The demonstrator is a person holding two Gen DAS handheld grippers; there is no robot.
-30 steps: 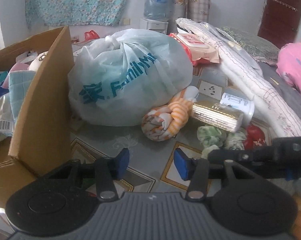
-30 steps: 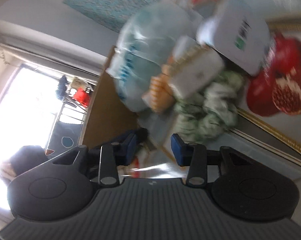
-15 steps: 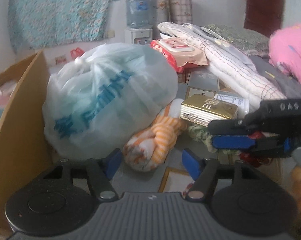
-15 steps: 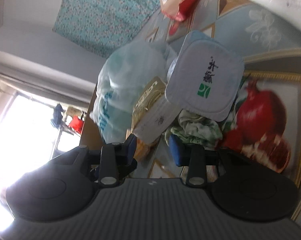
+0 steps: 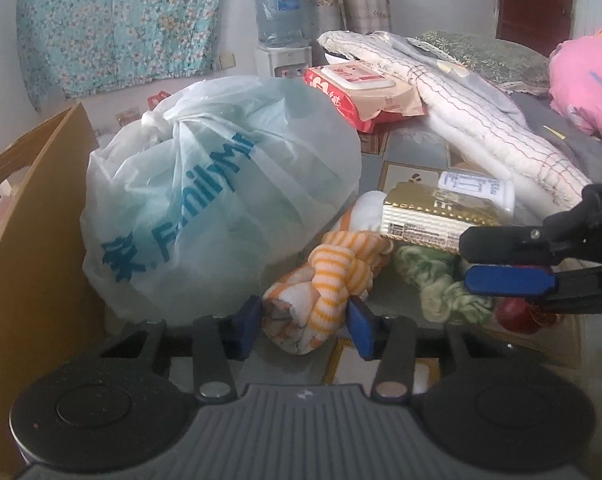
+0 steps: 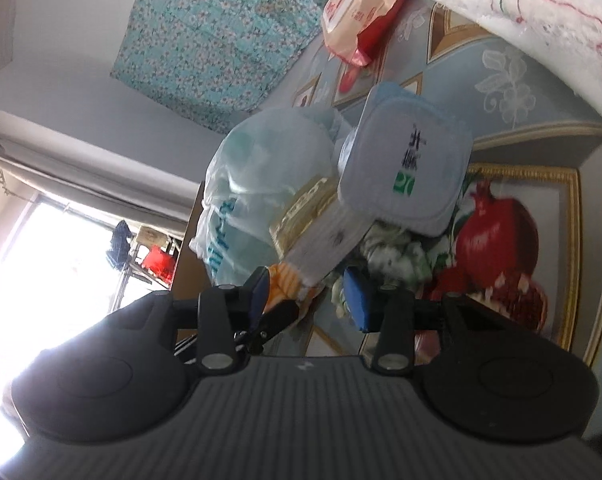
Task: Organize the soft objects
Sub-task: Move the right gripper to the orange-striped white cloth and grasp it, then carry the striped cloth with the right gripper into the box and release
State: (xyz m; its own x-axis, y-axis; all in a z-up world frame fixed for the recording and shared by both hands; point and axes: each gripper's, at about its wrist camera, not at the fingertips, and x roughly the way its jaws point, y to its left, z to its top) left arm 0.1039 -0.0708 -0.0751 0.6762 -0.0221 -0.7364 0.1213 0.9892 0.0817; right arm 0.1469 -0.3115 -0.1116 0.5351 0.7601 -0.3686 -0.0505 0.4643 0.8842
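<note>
My left gripper [image 5: 303, 326] is closing on the knotted orange-striped cloth bundle [image 5: 329, 276] at six o'clock; next, I lift it toward the nine-o'clock cardboard box [image 5: 33, 216].

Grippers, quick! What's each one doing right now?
Left gripper: closing on the orange striped cloth.
Right gripper: opening, holding nothing.

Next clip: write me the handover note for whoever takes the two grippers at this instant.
Left gripper: jaws closing around the knotted orange-striped cloth, pads at its sides.
Right gripper: jaws opening, nothing held, aimed at the green cloth under the gold packet.
Cardboard box stands left of the tied plastic bag and already holds some items.
Done: nothing lifted yet.
Left: probably box the striped cloth, then the green one.
</note>
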